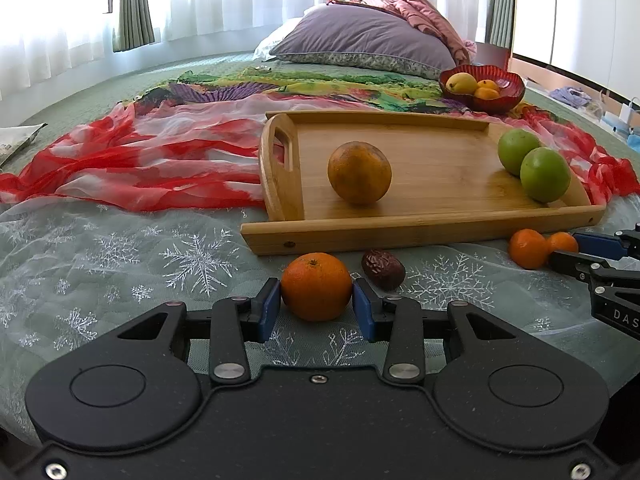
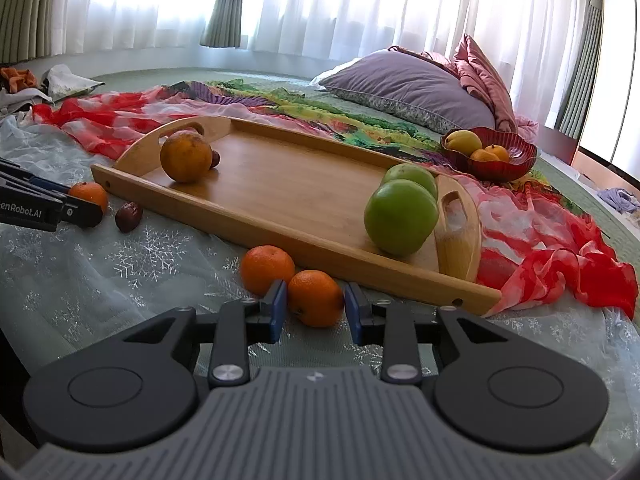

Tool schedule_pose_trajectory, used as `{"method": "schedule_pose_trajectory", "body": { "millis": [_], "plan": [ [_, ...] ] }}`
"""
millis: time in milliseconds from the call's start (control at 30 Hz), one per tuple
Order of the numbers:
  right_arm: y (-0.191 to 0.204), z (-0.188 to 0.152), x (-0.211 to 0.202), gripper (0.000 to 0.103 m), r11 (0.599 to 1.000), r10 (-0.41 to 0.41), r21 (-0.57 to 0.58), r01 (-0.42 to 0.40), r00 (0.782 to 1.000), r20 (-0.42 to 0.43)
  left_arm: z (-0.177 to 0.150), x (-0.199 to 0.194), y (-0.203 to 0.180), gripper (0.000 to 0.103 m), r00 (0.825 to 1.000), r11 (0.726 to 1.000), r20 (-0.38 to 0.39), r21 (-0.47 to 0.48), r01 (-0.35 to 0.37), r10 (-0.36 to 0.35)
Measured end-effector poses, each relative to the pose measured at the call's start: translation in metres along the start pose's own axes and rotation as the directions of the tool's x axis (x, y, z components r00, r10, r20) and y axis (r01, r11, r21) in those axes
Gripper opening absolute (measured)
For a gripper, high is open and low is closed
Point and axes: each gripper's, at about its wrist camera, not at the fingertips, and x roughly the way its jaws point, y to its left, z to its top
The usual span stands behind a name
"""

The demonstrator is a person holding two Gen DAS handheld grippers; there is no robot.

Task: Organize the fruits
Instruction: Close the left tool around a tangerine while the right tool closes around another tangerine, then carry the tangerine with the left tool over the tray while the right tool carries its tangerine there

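A wooden tray (image 1: 424, 224) (image 2: 280, 236) lies on the bed with a large orange (image 1: 359, 172) (image 2: 186, 156) and two green apples (image 1: 545, 174) (image 2: 400, 216) on it. My left gripper (image 1: 316, 304) is shut on a tangerine (image 1: 316, 286) resting on the cloth before the tray; a red date (image 1: 383, 268) (image 2: 128, 216) lies beside it. My right gripper (image 2: 315, 308) has its pads around a second tangerine (image 2: 315, 298), touching or nearly so. A third tangerine (image 2: 267, 268) sits just left of it.
A red glass bowl (image 1: 512, 88) (image 2: 520, 156) with yellow and orange fruit stands behind the tray. Red and multicoloured scarves (image 1: 140, 160) lie crumpled around the tray. A purple pillow (image 1: 360, 36) lies at the back. A small dark fruit (image 2: 215, 159) sits behind the large orange.
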Motion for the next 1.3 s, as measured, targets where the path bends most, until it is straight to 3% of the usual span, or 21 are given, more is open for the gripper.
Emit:
{"method": "schedule_pose_trajectory", "body": {
  "millis": [500, 567, 800, 900, 1300],
  "plan": [
    [0.001, 0.001, 0.005, 0.047, 1.0, 0.0, -0.003, 0.0, 1.0, 0.002, -0.001, 0.01, -0.002, 0.038, 1.0, 1.0, -0.003, -0.005, -0.006, 0.006],
    [0.001, 0.001, 0.005, 0.054, 1.0, 0.003, -0.005, -0.003, 1.0, -0.001, -0.001, 0.009, -0.001, 0.038, 1.0, 1.0, -0.002, -0.007, -0.004, 0.004],
    [-0.001, 0.0, 0.007, 0.055, 1.0, 0.015, 0.007, -0.015, 1.0, -0.015, 0.0, 0.007, 0.0, 0.037, 1.0, 1.0, 0.004, -0.018, -0.01, 0.01],
    [-0.001, 0.0, 0.007, 0.04, 1.0, 0.013, -0.001, -0.013, 1.0, -0.014, 0.002, 0.005, 0.0, 0.037, 1.0, 1.0, 0.011, -0.021, -0.014, 0.015],
    [-0.003, 0.008, -0.003, 0.035, 1.0, -0.005, 0.011, 0.004, 0.999, 0.031, 0.017, -0.004, -0.003, 0.037, 0.999, 0.999, 0.039, -0.016, -0.033, 0.033]
  ]
}}
